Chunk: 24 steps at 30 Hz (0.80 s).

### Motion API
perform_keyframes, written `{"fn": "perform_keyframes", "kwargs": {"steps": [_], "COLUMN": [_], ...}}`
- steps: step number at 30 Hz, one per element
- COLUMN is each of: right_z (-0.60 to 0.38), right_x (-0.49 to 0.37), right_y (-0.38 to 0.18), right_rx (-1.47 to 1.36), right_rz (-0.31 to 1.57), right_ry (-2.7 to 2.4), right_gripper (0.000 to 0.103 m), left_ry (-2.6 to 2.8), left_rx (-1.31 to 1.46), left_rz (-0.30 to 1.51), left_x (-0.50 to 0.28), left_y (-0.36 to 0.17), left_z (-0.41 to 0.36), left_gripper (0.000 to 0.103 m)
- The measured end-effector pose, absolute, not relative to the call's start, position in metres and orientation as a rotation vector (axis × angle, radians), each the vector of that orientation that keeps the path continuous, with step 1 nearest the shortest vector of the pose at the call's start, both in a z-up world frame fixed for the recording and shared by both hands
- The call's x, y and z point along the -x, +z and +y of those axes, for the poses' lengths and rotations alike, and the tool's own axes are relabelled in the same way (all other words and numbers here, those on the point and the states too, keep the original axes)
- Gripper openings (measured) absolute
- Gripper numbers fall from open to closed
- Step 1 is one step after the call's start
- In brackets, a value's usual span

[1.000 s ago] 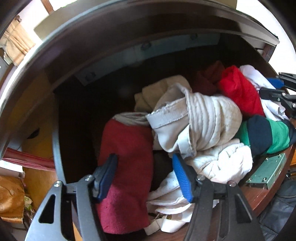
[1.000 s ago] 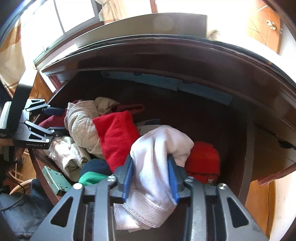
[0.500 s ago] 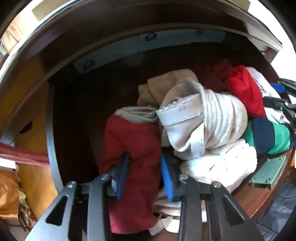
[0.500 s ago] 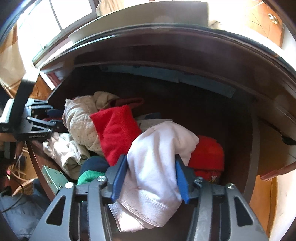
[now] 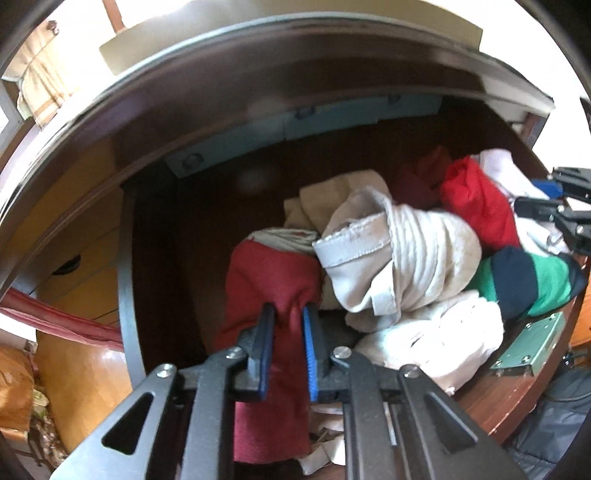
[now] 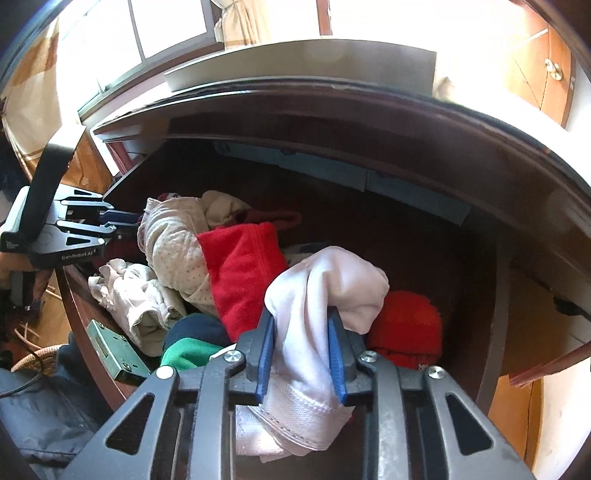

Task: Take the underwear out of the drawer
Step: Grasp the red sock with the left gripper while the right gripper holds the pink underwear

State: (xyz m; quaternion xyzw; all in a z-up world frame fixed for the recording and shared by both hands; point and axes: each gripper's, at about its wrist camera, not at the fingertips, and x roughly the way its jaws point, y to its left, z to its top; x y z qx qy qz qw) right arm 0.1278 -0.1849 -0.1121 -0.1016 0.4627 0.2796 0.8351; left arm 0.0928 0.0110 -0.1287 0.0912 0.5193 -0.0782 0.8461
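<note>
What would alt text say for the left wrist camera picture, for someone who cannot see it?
Two blue-padded fingers pinch a dark red garment in an open wooden drawer. Beside it lie a cream ribbed garment, a bright red one and a green and navy one.

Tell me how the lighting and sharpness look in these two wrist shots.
Left wrist view: slight motion blur, dark drawer interior, overexposed corners. Right wrist view: sharper, window blown out white, pale underwear well lit; both bend straight edges with fisheye distortion.
</note>
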Motion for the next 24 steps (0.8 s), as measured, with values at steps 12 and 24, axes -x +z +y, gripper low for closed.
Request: {"fn": "perform_keyframes", "kwargs": {"steps": [12,24], "right_z": [-0.199,-0.197], "right_x": [-0.113,-0.111], "right_y": [-0.094,-0.094], "right_rx": [0.178,0.197], "right_rz": [0.851,0.847], "right_ry": [0.628,0.618], "right_gripper": [0.026,0.027], "left_ry": [-0.183,-0.160], "left_rx": [-0.084,-0.139], "left_rz": [0.944,0.957], "left_x": [-0.056,-0.055], "left_y": [-0.104,-0.111], "left_z": [0.028,0.016], "left_gripper": [0.001,0.002]}}
